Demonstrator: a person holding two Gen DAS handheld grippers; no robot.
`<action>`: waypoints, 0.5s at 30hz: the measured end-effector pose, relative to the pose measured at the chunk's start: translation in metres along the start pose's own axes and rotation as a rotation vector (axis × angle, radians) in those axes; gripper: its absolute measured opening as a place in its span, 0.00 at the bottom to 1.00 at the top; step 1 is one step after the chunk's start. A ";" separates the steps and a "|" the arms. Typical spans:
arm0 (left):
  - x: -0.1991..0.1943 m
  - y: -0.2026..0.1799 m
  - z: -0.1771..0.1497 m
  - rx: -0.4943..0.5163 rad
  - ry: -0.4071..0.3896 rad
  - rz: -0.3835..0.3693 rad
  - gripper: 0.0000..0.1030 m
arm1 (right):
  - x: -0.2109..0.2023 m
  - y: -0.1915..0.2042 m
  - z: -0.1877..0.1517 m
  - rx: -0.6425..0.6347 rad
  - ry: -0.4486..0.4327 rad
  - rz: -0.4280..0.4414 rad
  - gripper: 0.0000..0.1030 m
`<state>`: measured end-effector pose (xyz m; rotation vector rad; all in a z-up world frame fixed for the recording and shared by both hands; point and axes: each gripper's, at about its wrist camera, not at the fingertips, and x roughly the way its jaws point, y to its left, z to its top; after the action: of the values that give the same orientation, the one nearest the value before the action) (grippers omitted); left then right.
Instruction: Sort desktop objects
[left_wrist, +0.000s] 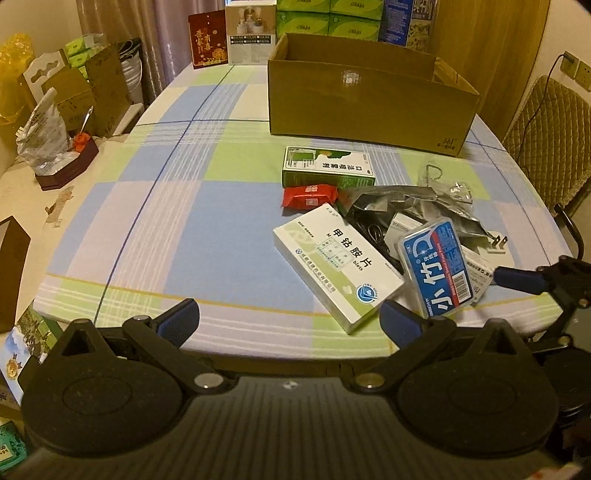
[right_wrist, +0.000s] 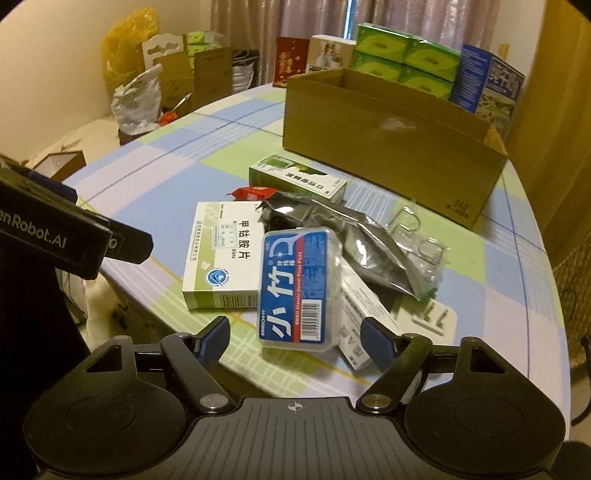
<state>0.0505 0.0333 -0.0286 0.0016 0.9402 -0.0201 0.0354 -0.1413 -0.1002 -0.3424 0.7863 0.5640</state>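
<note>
The floss case (right_wrist: 297, 286), a clear box with a blue label, lies atop the pile near the table's (right_wrist: 498, 295) front edge, tilted, its left side propped on the white pill box (right_wrist: 221, 254) and its right side over a white leaflet box (right_wrist: 356, 325); the right gripper (right_wrist: 295, 338) frames its near end, jaws spread with a gap on both sides, pads not yet touching, so nothing is pinched; judged from this, the step in hand is picking up that case for the carton (right_wrist: 391, 147) behind; it would go best with the jaws brought further over the short sides, square to the case, before they close, since the plastic looks slick and the case rests crooked and could skid or tip off its props; a pinch too near the end might lever it out; beside it lie the silver pouch (right_wrist: 354, 236), a plug (right_wrist: 432, 317), the green box (right_wrist: 295, 181) and a red packet (right_wrist: 255, 192), all best left undisturbed; the left gripper (left_wrist: 290, 321) hangs over the front edge, jaws wide and empty, clear of the pill box.
</note>
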 end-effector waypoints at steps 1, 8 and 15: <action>0.002 0.001 0.001 -0.004 0.002 -0.003 0.99 | 0.004 0.001 0.000 -0.010 0.000 -0.005 0.71; 0.014 0.006 0.007 -0.026 0.015 -0.009 0.99 | 0.023 0.006 0.000 -0.049 -0.016 -0.048 0.65; 0.022 0.012 0.010 -0.046 0.027 -0.018 0.99 | 0.035 0.009 0.002 -0.070 -0.019 -0.068 0.56</action>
<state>0.0723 0.0451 -0.0408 -0.0496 0.9676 -0.0154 0.0508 -0.1210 -0.1256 -0.4256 0.7348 0.5309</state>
